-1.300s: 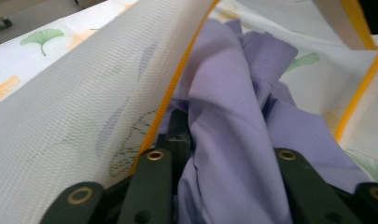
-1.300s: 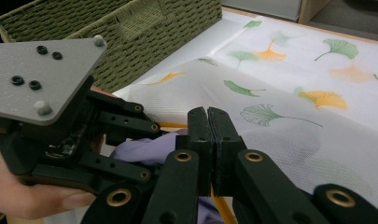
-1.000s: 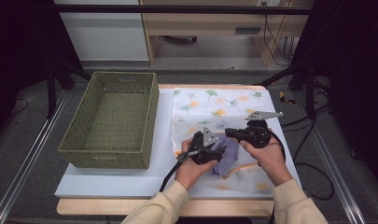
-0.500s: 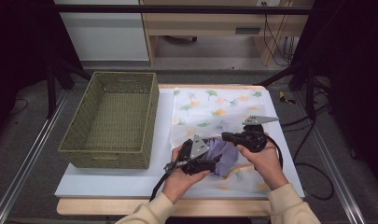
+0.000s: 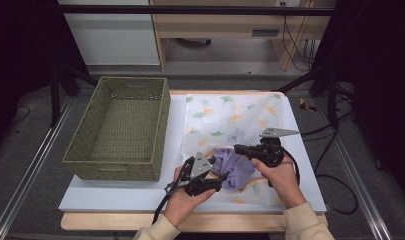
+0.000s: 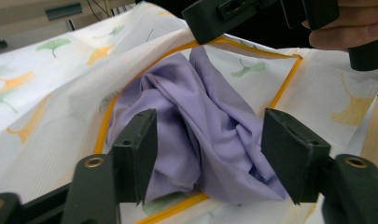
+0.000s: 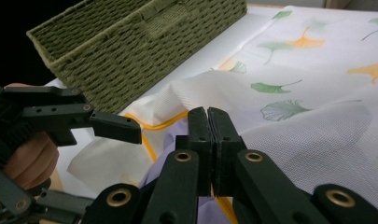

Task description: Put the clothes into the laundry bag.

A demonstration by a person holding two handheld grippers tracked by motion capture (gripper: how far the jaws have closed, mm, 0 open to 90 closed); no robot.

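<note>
A white mesh bag (image 5: pixel 230 117) printed with ginkgo leaves lies on the table, its opening edged in orange. A crumpled purple cloth (image 5: pixel 233 167) sits in that opening. My right gripper (image 5: pixel 238 148) is shut on the bag's orange-trimmed edge (image 7: pixel 177 119) and lifts it off the cloth. My left gripper (image 5: pixel 217 181) points at the cloth from the near left. Its jaws have just been closing. In the left gripper view the purple cloth (image 6: pixel 210 121) bulges between the two black pads (image 6: pixel 135 149), which stand apart from it.
A green woven basket (image 5: pixel 120 130) stands on the left of the white table board (image 5: pixel 115 195), close beside the bag. Dark stands and cables flank the table on both sides.
My left gripper has drawn back toward the near edge and a little left, and now faces the purple cloth from the side. The right gripper has stayed put on the bag's edge.
</note>
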